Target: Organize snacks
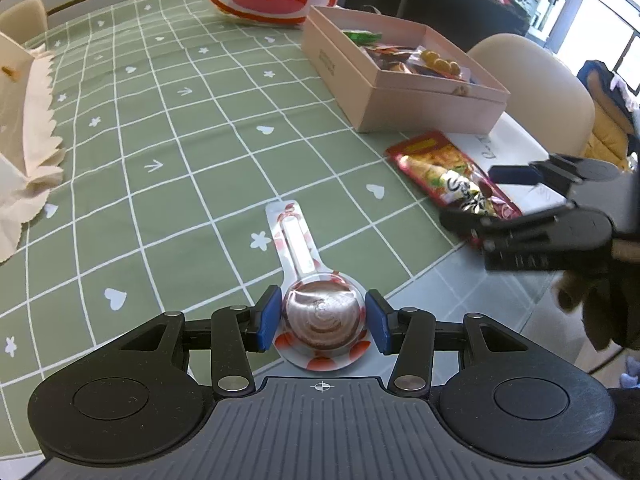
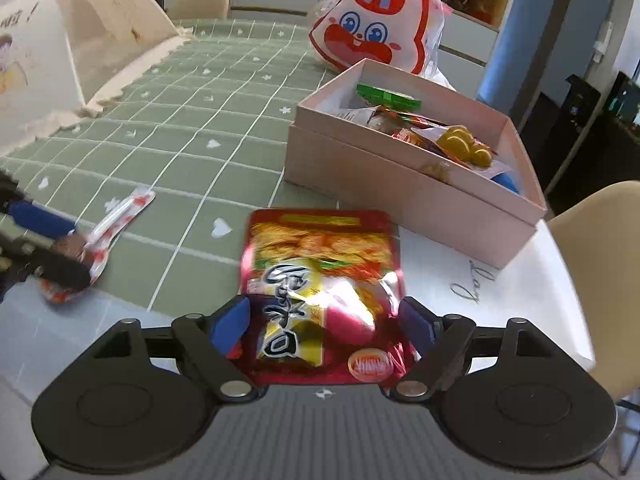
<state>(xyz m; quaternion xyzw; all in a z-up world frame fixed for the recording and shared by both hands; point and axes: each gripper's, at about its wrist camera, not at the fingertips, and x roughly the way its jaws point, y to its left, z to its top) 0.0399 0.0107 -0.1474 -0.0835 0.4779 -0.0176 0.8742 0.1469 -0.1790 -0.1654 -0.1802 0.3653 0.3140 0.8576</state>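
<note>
A lollipop [image 1: 324, 316] in a clear wrapper with red spots lies on the green checked tablecloth [image 1: 168, 128], stick pointing away. My left gripper [image 1: 324, 320] is shut on its round brown head, a blue pad against each side. It also shows at the left edge of the right wrist view: left gripper [image 2: 48, 244], lollipop [image 2: 120, 216]. A red snack packet [image 2: 320, 280] with yellow print lies near the table's edge. My right gripper [image 2: 324, 326] is shut on the packet's near end, which bulges between the pads. From the left wrist, the right gripper [image 1: 488, 198] straddles the packet [image 1: 436, 160].
A pink open box [image 2: 400, 184] holding several wrapped snacks stands beyond the packet, also box [image 1: 400, 92]. Behind it sits a rabbit-face bag [image 2: 376, 28]. A torn paper bag [image 1: 28, 128] lies far left. A beige chair [image 2: 592, 240] stands at the right edge.
</note>
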